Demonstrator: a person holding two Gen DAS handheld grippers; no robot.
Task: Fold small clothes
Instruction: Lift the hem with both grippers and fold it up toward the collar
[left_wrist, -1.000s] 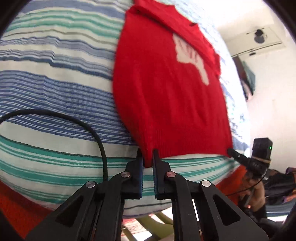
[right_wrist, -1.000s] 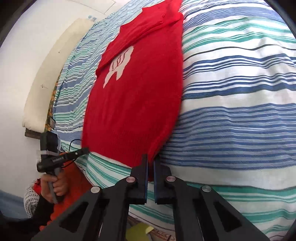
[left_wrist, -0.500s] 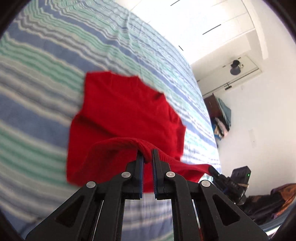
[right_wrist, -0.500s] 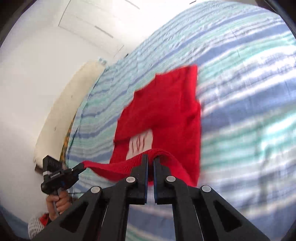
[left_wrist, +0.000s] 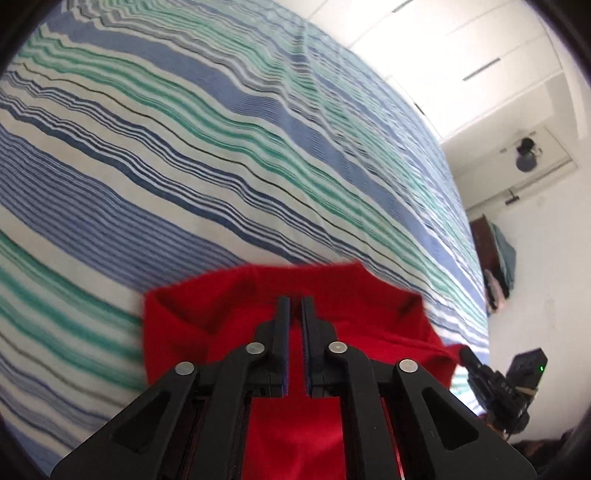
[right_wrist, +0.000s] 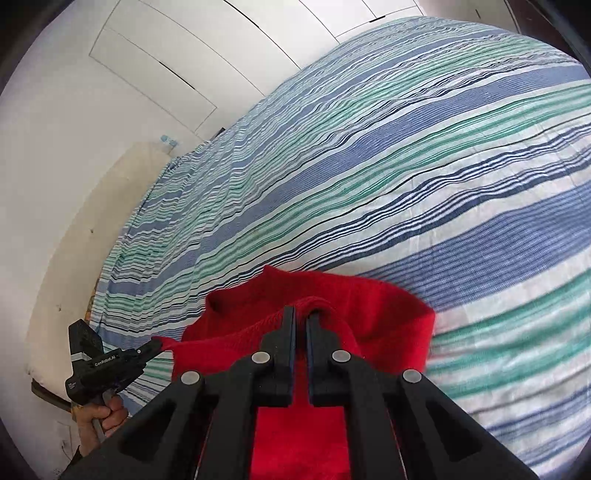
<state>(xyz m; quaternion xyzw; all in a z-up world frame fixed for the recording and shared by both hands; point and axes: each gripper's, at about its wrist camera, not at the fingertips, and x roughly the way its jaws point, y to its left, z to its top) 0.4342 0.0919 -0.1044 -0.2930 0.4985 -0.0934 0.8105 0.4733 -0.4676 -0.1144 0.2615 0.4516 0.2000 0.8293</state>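
Note:
A small red knitted sweater (left_wrist: 229, 306) lies on a striped bedspread (left_wrist: 184, 147), with its bottom hem lifted and carried forward over the rest of it. My left gripper (left_wrist: 293, 301) is shut on the hem's left corner. My right gripper (right_wrist: 301, 312) is shut on the hem's right corner, and the sweater (right_wrist: 380, 310) bulges around it. Each gripper shows in the other's view: the right one (left_wrist: 467, 356) at the far right, the left one (right_wrist: 155, 345) at the far left. The sweater's white motif is hidden under the fold.
The bedspread (right_wrist: 369, 166) has blue, green and white stripes and fills most of both views. White cupboard doors (right_wrist: 166, 55) stand beyond the bed. A beige headboard (right_wrist: 92, 221) is at the left. Hanging clothes (left_wrist: 498, 266) are at the right wall.
Both grippers have lifted the sweater's bottom hem and carried it forward towards the collar end. The flat front with the white motif is now covered by the folded part.

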